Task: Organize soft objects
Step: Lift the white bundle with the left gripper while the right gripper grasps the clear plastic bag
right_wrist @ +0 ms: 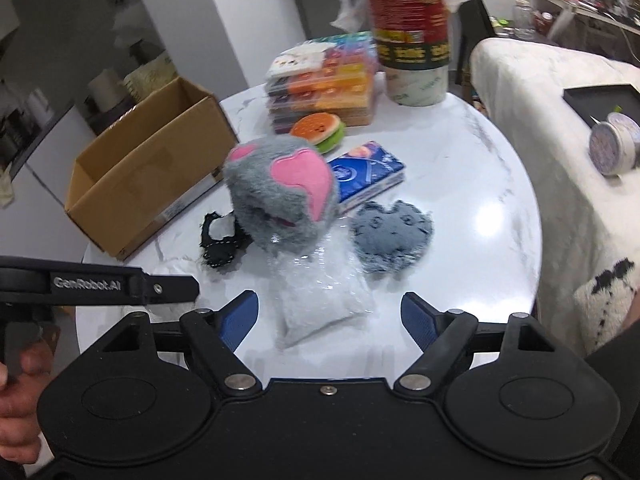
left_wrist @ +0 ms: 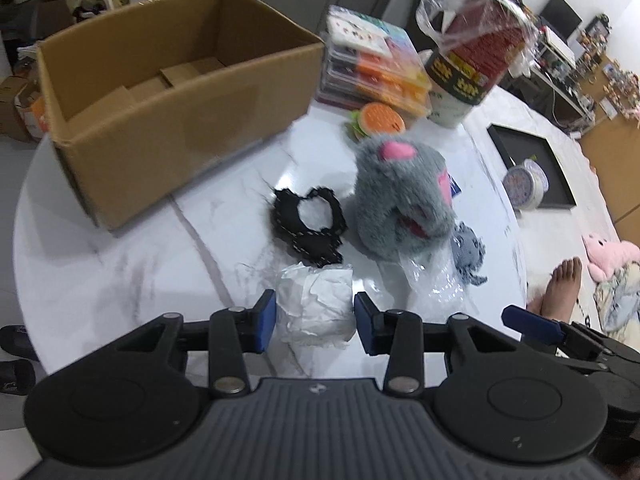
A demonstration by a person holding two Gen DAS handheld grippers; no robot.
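A grey plush (left_wrist: pixel 402 196) (right_wrist: pixel 280 196) with pink patches sits mid-table. Beside it lie a black lace piece (left_wrist: pixel 308 226) (right_wrist: pixel 220 242), a blue-grey knit pad (right_wrist: pixel 392 236) (left_wrist: pixel 468 254) and a clear bubble-wrap bag (right_wrist: pixel 320 300) (left_wrist: pixel 436 284). A crumpled white paper wad (left_wrist: pixel 316 308) lies between the fingers of my left gripper (left_wrist: pixel 315 322), jaws close on both sides; contact is unclear. My right gripper (right_wrist: pixel 330 316) is open around the near end of the bubble-wrap bag. An open, empty cardboard box (left_wrist: pixel 160 100) (right_wrist: pixel 148 176) stands at the left.
A round white marble table (left_wrist: pixel 120 280) (right_wrist: pixel 472 208) carries a stack of colourful boxes (left_wrist: pixel 372 68) (right_wrist: pixel 324 80), a burger-shaped toy (left_wrist: pixel 378 120) (right_wrist: pixel 320 130), a blue tissue pack (right_wrist: pixel 368 176) and a bagged tub (left_wrist: pixel 468 60) (right_wrist: pixel 412 32). A bare foot (left_wrist: pixel 560 292) is to the right.
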